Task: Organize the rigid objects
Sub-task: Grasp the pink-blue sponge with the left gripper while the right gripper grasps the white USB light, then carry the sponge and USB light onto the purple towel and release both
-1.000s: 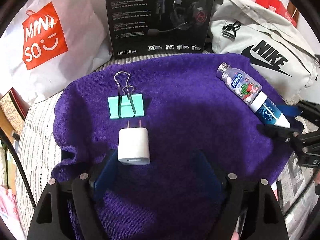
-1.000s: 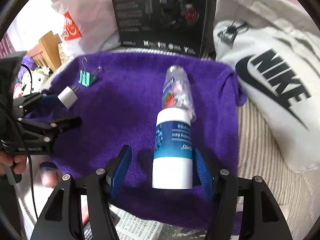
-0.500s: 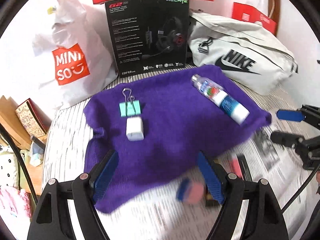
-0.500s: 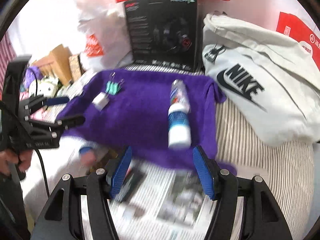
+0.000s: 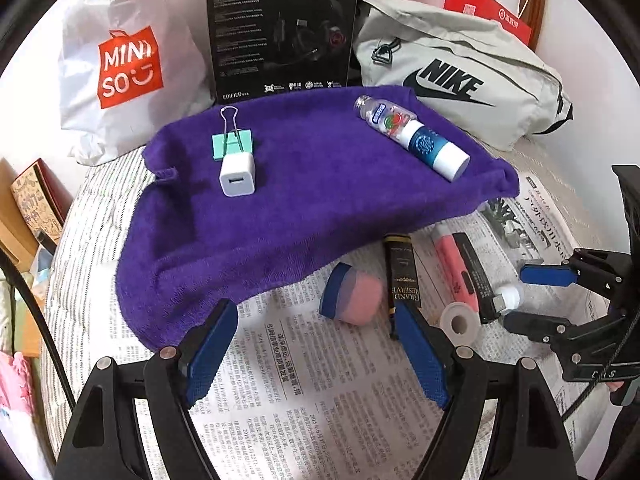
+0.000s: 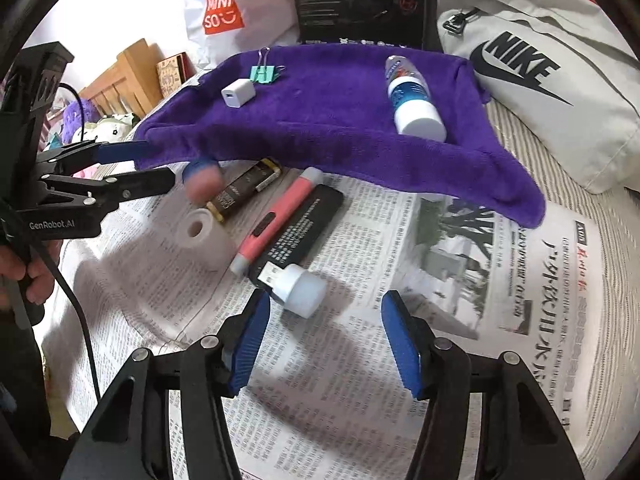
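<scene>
Both claws stand empty over the newspaper (image 6: 460,280); the right claw (image 6: 324,340), jaws just narrowing, fronts the USB night light (image 6: 298,286), the left claw (image 5: 316,356) stands wide. Best approach: straddle its white cap squarely, clear of the power bank (image 6: 300,228), then carry it to the purple towel (image 6: 332,120).

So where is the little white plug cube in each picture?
Left wrist view: the white charger cube lies left of centre on the purple towel, just in front of the green binder clip.
Right wrist view: the cube is upper left, on the towel's far left part, the clip just behind it.
Shared landmark: the green binder clip beside it.
</scene>
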